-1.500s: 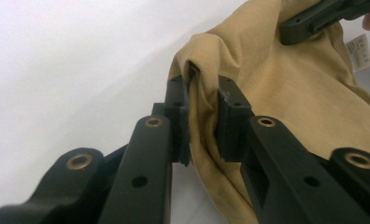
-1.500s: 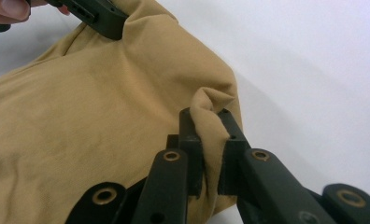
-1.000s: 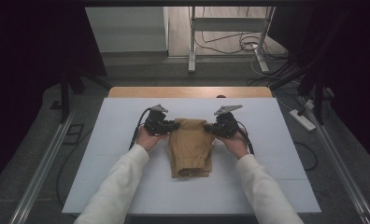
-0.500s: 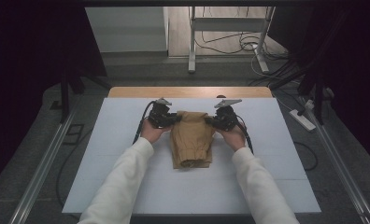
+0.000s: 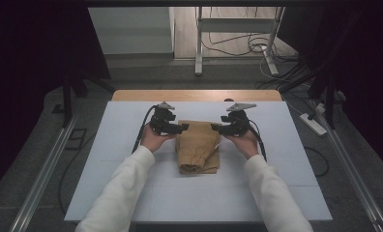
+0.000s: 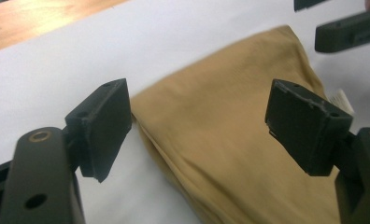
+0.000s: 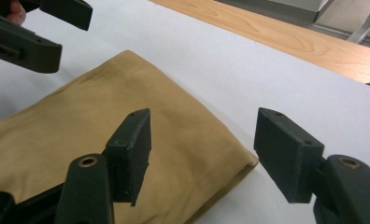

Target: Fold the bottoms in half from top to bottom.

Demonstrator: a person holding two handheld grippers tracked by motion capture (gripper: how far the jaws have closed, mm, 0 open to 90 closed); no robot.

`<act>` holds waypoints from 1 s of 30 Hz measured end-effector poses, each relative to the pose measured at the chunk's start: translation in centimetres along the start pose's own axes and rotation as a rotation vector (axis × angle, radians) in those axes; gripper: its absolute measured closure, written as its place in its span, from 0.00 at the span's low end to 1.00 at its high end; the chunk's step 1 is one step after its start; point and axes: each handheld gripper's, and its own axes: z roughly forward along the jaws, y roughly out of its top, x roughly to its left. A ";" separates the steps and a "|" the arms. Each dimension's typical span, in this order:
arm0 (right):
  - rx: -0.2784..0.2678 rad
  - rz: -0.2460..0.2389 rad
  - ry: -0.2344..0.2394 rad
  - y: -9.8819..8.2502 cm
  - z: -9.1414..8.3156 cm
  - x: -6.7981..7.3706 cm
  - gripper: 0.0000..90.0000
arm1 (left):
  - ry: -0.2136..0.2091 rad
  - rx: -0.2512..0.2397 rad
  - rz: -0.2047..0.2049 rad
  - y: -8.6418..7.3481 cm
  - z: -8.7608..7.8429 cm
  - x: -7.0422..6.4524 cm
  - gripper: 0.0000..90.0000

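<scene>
Hidden: cloth's [image 5: 198,146] near end cut off in both gripper views.
Axis: long axis runs toward the board's [image 5: 107,169] far edge.
Place: board centre.
Left gripper [image 5: 180,128]: jaws just opened, apart, cloth corner below them.
Right gripper [image 5: 216,128]: the same.

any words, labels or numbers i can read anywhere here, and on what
None can be read.
The tan cloth bears no print; a small pale tag at its edge is too blurred to read.
The white mat and the wood table are plain.
</scene>
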 end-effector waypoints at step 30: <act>0.031 -0.048 0.113 -5.2 -5.3 2.7 0.41 | -0.062 -0.023 0.012 -7.0 -5.5 -2.1 0.26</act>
